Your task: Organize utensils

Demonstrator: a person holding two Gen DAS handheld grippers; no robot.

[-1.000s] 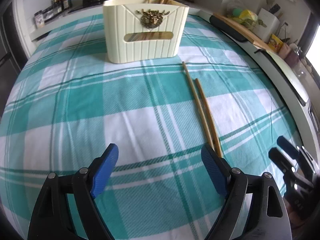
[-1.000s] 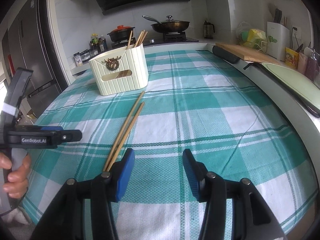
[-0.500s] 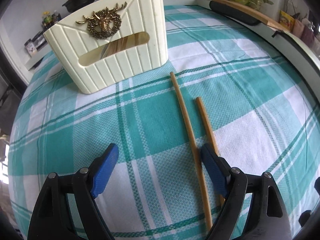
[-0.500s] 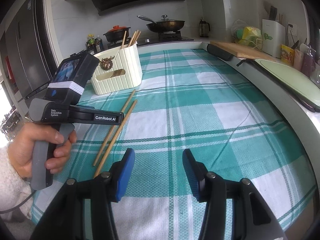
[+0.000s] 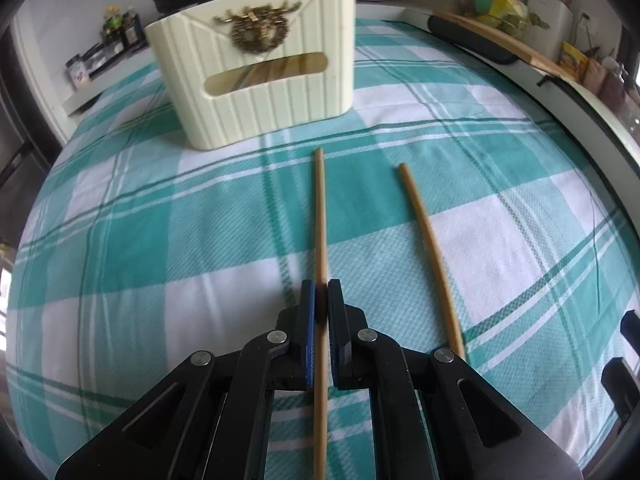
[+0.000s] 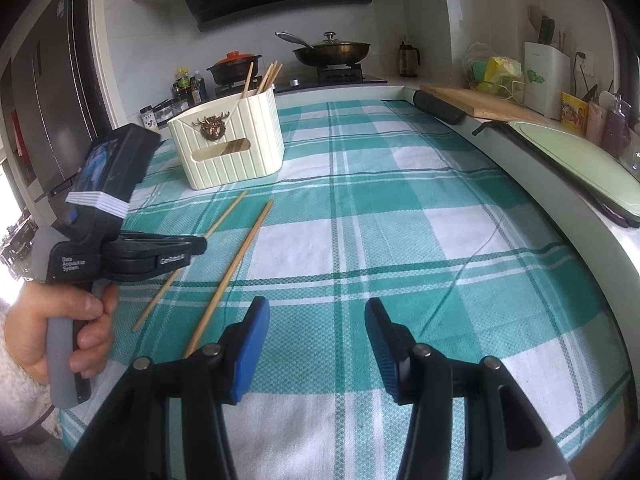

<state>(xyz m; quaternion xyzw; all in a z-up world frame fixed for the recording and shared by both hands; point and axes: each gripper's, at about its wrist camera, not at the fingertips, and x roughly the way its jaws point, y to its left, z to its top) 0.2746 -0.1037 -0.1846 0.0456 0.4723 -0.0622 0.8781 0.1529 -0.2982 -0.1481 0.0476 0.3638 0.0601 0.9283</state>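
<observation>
A: Left wrist view: the left gripper [image 5: 319, 294] has its blue pads pressed together on a wooden chopstick [image 5: 319, 216]. The stick runs straight forward between the pads, its far tip pointing at the cream utensil holder [image 5: 260, 80].

B: Is the stick lifted off the cloth?

A: I cannot tell; it sits low over the green-and-white checked tablecloth [image 5: 160, 240]. A second chopstick [image 5: 430, 248] lies flat on the cloth just to the right of the held one, apart from it and angled slightly outward.

B: And the holder?

A: Upright toward the far edge of the tabletop, with a brass stag emblem [image 5: 258, 30] on its front and a slot below that. More chopsticks [image 6: 264, 76] stand in it, their tips showing above the rim.

B: What about the other side?

A: In the right wrist view the right gripper [image 6: 316, 336] hangs over the near edge of the tabletop with its pads wide apart and nothing between them. The person's left hand [image 6: 52, 336] grips the handle of the left tool near the left edge. A cutting board [image 6: 480, 104] rests on the counter beyond the right edge.
</observation>
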